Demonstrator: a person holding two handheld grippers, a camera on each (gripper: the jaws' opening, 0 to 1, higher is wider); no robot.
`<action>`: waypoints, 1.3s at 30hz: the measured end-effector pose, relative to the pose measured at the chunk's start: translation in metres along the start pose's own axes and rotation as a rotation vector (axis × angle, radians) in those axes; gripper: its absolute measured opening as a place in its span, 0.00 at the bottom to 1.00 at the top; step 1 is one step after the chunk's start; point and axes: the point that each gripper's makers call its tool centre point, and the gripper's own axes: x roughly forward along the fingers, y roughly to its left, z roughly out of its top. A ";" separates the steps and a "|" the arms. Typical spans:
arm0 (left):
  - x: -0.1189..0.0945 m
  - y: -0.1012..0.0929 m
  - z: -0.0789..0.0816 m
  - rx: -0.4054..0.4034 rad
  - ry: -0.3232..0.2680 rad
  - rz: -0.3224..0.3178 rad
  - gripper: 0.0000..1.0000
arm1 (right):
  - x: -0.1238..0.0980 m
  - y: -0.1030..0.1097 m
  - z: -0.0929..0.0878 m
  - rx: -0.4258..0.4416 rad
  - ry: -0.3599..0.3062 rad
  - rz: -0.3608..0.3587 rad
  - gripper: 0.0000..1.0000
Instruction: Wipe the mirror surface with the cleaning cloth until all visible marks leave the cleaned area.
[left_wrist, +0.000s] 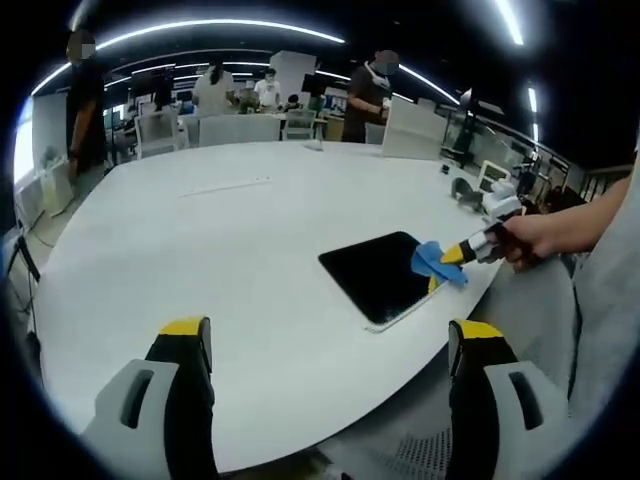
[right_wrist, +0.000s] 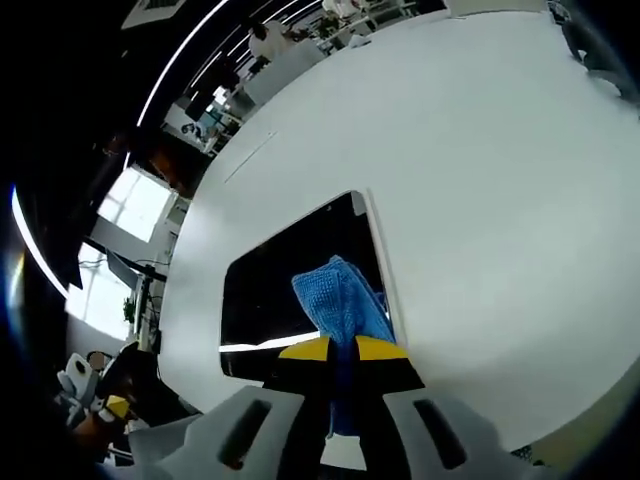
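Cloth (right_wrist: 340, 300) was gripped in the right claw (right_wrist: 342, 350), pressed on the mirror (right_wrist: 270, 290) ahead; the left claw (left_wrist: 330, 345) was held open, well apart.

A large white oval table (left_wrist: 230, 260) carries everything near. Beyond its far edge stand several people (left_wrist: 372, 92), some of them beside grey office chairs (left_wrist: 160, 130) and dark monitors. A white upright board (left_wrist: 412, 128) rests at the table's far right edge, with small grey objects (left_wrist: 465, 192) just beside that edge. Long curved ceiling light strips (left_wrist: 220, 28) run above the table. Bright windows (right_wrist: 135, 205) lie past the table's left side.
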 end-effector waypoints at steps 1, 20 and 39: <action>0.000 0.000 -0.001 0.001 0.001 -0.001 0.99 | 0.000 0.000 0.000 -0.008 0.000 -0.003 0.02; -0.001 0.000 -0.003 -0.005 0.000 -0.003 0.99 | 0.006 0.010 -0.003 0.006 0.005 0.008 0.02; 0.001 0.004 -0.004 0.004 0.009 -0.020 0.98 | 0.020 0.035 -0.010 -0.007 0.014 0.023 0.02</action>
